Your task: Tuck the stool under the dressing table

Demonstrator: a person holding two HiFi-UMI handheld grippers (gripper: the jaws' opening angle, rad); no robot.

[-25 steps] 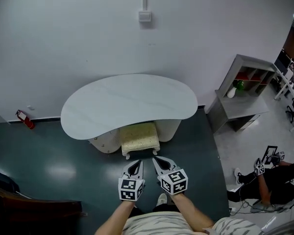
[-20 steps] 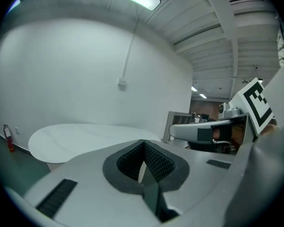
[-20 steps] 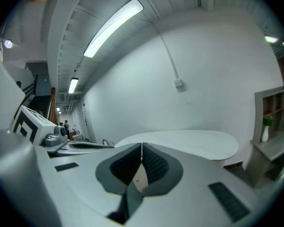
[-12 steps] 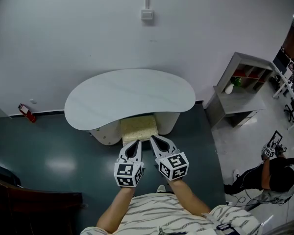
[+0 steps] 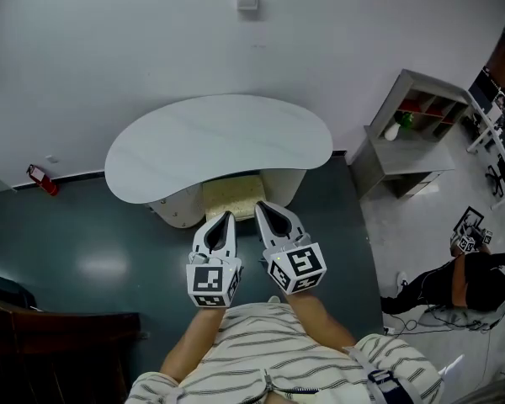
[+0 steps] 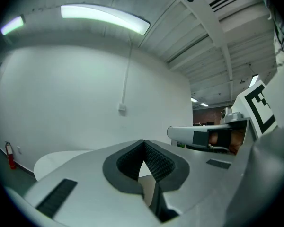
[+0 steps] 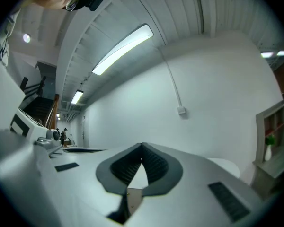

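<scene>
The white kidney-shaped dressing table (image 5: 210, 141) stands against the far wall. A cream cushioned stool (image 5: 232, 194) sits under its front edge, only the near part of the seat showing. My left gripper (image 5: 225, 217) and right gripper (image 5: 263, 207) are side by side in front of me, raised above the stool and pointing level at the wall. Both are shut with nothing between the jaws. The left gripper (image 6: 143, 143) sees the wall with the tabletop (image 6: 61, 161) low at left. Over the right gripper (image 7: 142, 146) the wall and a strip of the tabletop (image 7: 225, 164) appear.
A grey shelf unit (image 5: 412, 137) stands to the right of the table. A red fire extinguisher (image 5: 40, 179) lies by the wall at left. A seated person (image 5: 467, 280) is at the far right. A dark wooden piece (image 5: 50, 343) sits at lower left.
Both grippers have risen together from near the floor to above the stool and tilted up level. The view has shifted so the table looks closer. The stool has not moved.
</scene>
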